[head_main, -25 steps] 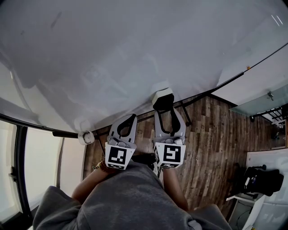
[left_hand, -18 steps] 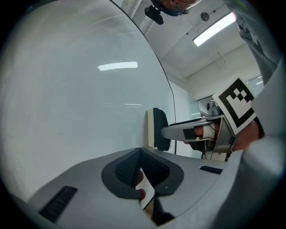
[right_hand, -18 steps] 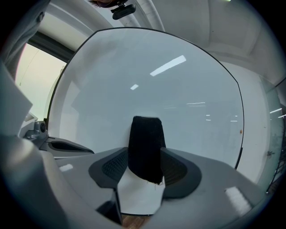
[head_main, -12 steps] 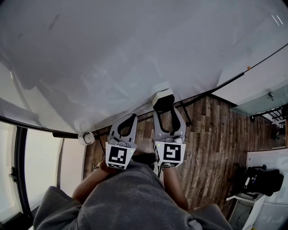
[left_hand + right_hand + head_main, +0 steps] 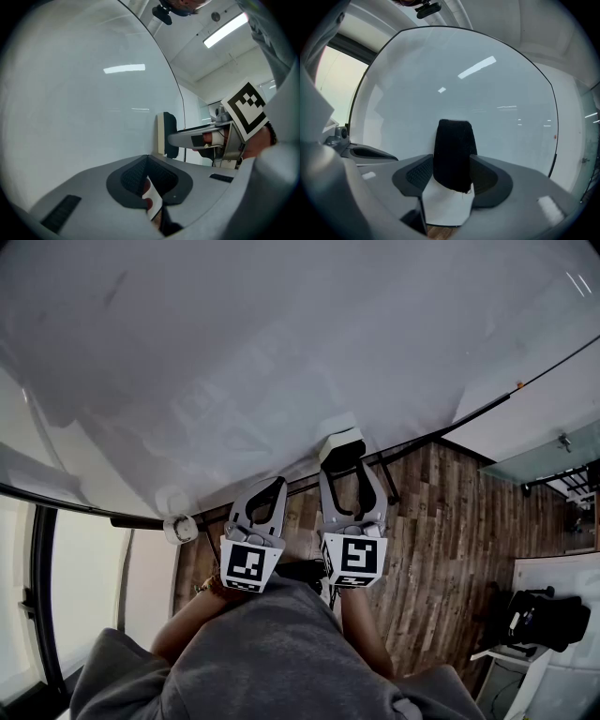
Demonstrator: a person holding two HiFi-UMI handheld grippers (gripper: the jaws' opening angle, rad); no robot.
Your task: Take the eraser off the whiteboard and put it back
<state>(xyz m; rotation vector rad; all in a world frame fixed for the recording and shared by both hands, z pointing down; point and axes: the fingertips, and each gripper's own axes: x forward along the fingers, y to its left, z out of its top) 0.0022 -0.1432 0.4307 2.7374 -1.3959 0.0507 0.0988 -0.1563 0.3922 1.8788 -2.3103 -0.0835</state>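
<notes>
Facing the whiteboard [image 5: 281, 352], the right tool [image 5: 451, 173] has just been spreading its jaws, now loose around the eraser [image 5: 339, 444] — stuck upright on the board, straight ahead. Left tool [image 5: 146, 158], pressed together and empty, waits alongside, farther off.

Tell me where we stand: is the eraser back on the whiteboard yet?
Nearly done, it seems. The eraser sits against the whiteboard. In hand: on the right tool the jaws have just been opening and stand apart either side of it, not pressing. Remaining: draw that tool clear. The left tool is shut, empty.
</notes>
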